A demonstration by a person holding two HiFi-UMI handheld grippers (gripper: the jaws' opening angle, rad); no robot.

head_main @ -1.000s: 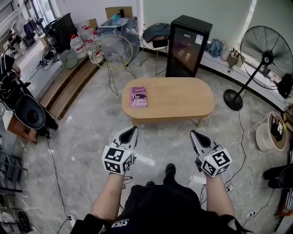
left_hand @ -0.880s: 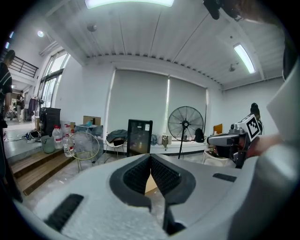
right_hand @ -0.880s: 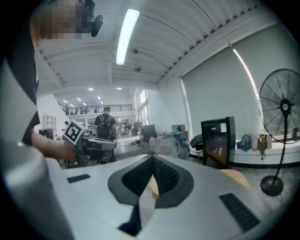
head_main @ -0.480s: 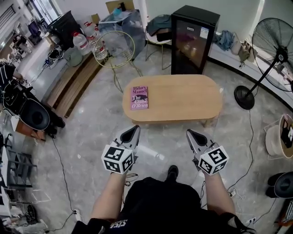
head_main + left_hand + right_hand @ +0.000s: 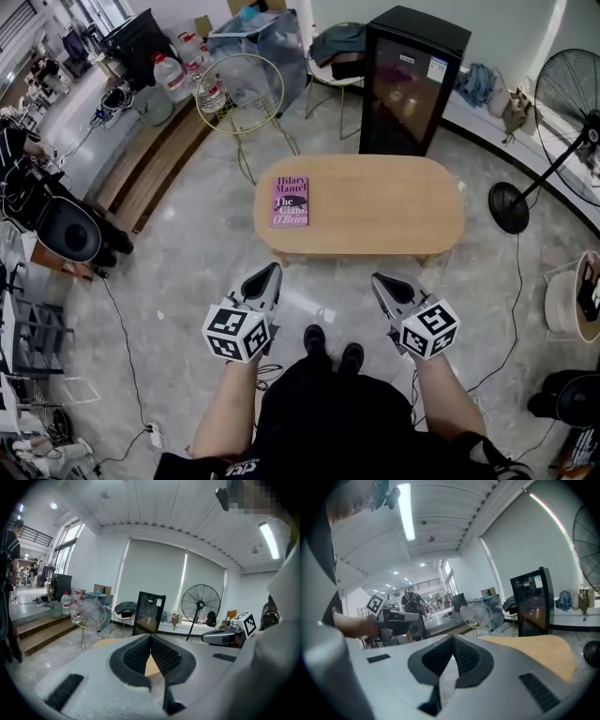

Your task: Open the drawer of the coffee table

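Drawer isn't visible to me; I guess it sits under the table [image 5: 375, 202], long axis left-right, ahead of left gripper [image 5: 267, 275] and right gripper [image 5: 382, 280], both clenched empty, equally near.

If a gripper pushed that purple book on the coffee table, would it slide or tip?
Probably slide: the purple book lies flat on the smooth coffee table, so tipping seems unlikely. It looks thin, perhaps a paperback, so it may flex if lifted by one edge.
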